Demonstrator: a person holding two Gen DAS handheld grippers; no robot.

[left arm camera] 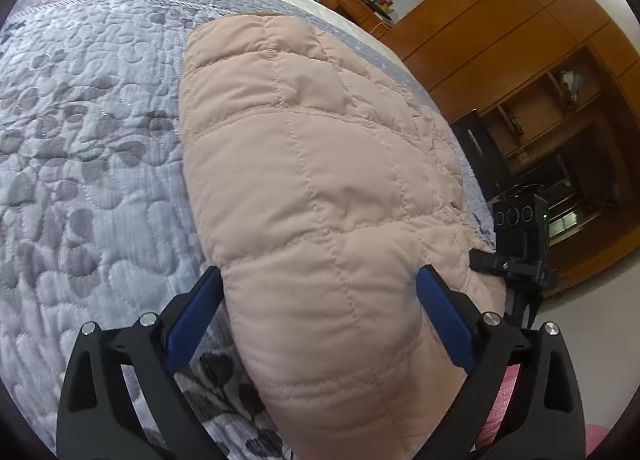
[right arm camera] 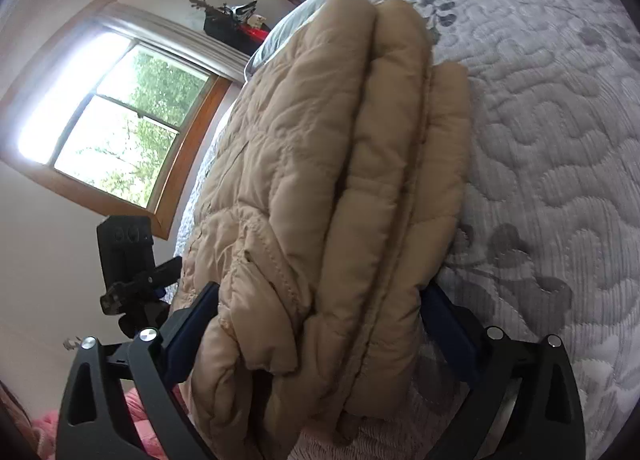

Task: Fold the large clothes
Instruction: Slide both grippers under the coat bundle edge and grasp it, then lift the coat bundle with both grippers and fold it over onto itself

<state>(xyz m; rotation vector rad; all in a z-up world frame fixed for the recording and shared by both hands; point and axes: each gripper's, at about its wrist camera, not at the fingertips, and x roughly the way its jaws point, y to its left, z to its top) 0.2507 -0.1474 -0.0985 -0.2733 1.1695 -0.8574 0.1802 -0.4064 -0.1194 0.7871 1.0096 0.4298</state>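
A beige quilted padded jacket [left arm camera: 320, 148] lies folded in a thick bundle on the bed. In the right wrist view its stacked layers [right arm camera: 340, 164] show edge-on. My left gripper [left arm camera: 320, 274] is at the bundle's near end with its jaws spread wide. The jacket sits between the blue fingers [left arm camera: 192, 320], and a shadowed gap shows at the right pad. My right gripper [right arm camera: 320, 290] straddles the other side of the same end, jaws equally wide, with its right finger [right arm camera: 448, 324] partly behind the fabric. Neither gripper squeezes the jacket.
The grey-lilac quilted bedspread [left arm camera: 88, 140] stretches far around the jacket. A wooden wardrobe with shelves [left arm camera: 500, 44] stands beyond the bed's edge. A window [right arm camera: 116, 128] is on the other side. Pink cloth [right arm camera: 140, 412] shows below the grippers.
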